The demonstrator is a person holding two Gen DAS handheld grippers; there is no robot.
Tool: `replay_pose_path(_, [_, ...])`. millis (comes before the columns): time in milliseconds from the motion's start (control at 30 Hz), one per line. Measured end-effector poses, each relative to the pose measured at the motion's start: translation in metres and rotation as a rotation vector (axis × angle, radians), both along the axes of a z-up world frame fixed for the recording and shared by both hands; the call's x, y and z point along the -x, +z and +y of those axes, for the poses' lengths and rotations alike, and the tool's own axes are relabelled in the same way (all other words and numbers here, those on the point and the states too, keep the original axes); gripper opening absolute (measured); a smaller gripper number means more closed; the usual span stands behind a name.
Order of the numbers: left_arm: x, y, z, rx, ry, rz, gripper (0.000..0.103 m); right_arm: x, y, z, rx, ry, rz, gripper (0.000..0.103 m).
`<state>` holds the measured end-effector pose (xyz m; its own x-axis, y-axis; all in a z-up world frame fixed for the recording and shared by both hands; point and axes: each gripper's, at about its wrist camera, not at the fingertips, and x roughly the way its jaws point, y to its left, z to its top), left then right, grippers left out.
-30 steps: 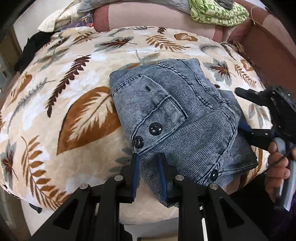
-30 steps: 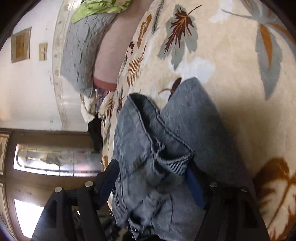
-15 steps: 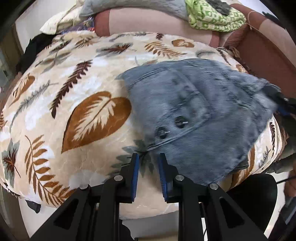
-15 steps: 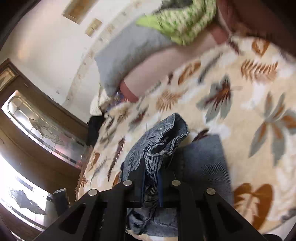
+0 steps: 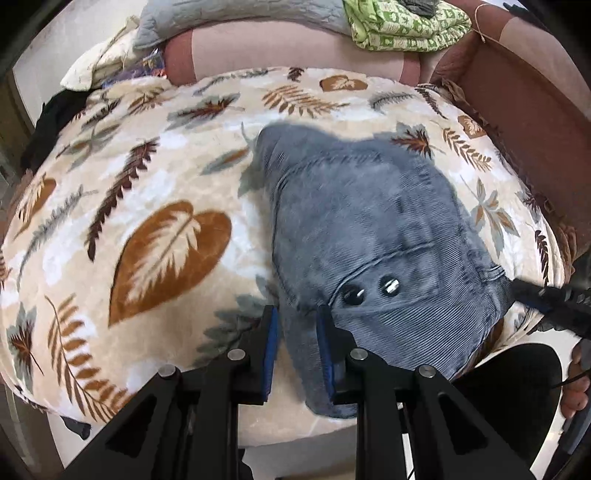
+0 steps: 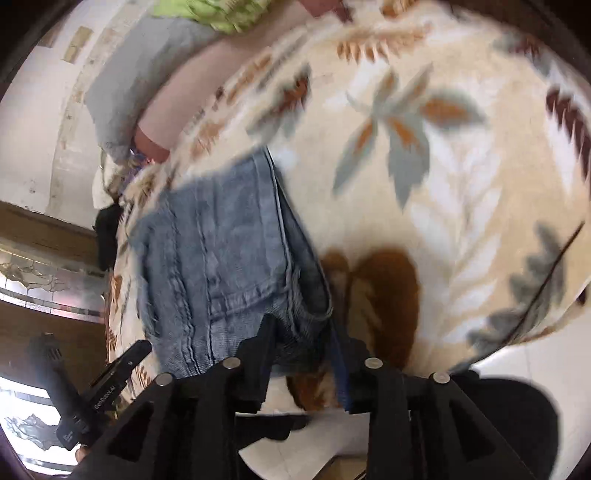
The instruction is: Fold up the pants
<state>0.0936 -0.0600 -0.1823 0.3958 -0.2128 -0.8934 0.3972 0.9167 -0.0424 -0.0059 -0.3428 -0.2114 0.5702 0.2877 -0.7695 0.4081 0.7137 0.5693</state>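
The folded grey-blue denim pants [image 5: 373,236] lie on the leaf-print blanket [image 5: 147,206], with two dark buttons near the front edge. My left gripper [image 5: 295,339] has its jaws slightly apart over the pants' near corner, not pinching it. My right gripper [image 6: 301,343] has its jaws parted around the pants' folded edge [image 6: 229,266]; it also shows at the right of the left wrist view [image 5: 546,302].
The blanket covers a rounded couch seat. A green patterned cloth [image 5: 406,26] and a grey quilt [image 5: 236,14] lie on the backrest. The brown couch arm [image 5: 524,122] rises on the right. Floor shows below the seat's front edge [image 6: 314,446].
The right gripper lifted and swung the pants over, turning them on the blanket, then its jaws opened. The buttons moved right and nearer. The left gripper stayed in place.
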Motion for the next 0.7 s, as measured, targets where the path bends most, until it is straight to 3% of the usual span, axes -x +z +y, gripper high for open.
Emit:
replay_pose_path(133, [-0.017, 0.009, -0.012, -0.014, 0.02, -0.047, 0.034, -0.018, 0.037, 0.009, 0.058, 0.058, -0.15, 0.031])
replay_pose_path(333, [-0.05, 0.003, -0.032, -0.096, 0.057, -0.07, 0.034, -0.082, 0.051, 0.051, 0.171, 0.156, -0.243, 0.031])
replay_pose_path(467, [-0.067, -0.019, -0.044, -0.193, 0.038, -0.06, 0.038, -0.124, 0.038, 0.074, 0.254, 0.217, -0.222, 0.031])
replay_pose_path(633, [-0.076, -0.051, -0.054, -0.293, -0.016, -0.031, 0.04, -0.171, -0.018, 0.081, 0.352, 0.292, -0.026, 0.032])
replay_pose_path(700, [-0.075, -0.058, -0.053, -0.303, -0.026, -0.039, 0.046, -0.166, -0.026, 0.08, 0.355, 0.303, -0.013, 0.032])
